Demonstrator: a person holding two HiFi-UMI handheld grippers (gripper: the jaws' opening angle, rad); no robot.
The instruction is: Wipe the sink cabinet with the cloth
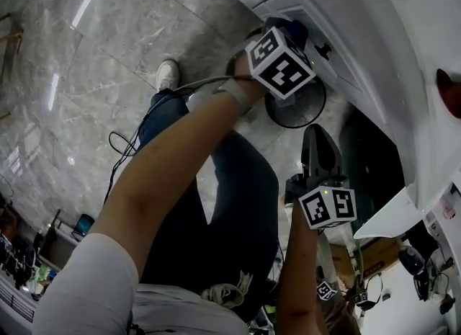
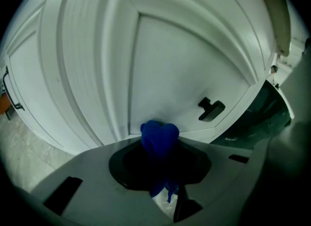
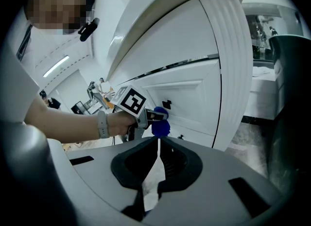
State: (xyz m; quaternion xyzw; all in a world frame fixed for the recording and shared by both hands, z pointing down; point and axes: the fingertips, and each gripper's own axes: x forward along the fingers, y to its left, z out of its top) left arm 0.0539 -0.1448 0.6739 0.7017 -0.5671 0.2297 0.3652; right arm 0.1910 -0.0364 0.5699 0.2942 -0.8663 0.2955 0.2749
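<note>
Left claw [image 2: 159, 146] grips cloth [image 2: 159, 135] | at cabinet door [image 2: 184, 69] | black handle [image 2: 211, 109] near

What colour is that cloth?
Bright blue. The cloth shows best in the left gripper view.

Dim fisheye views, dark vignetted corners, floor glare
</note>
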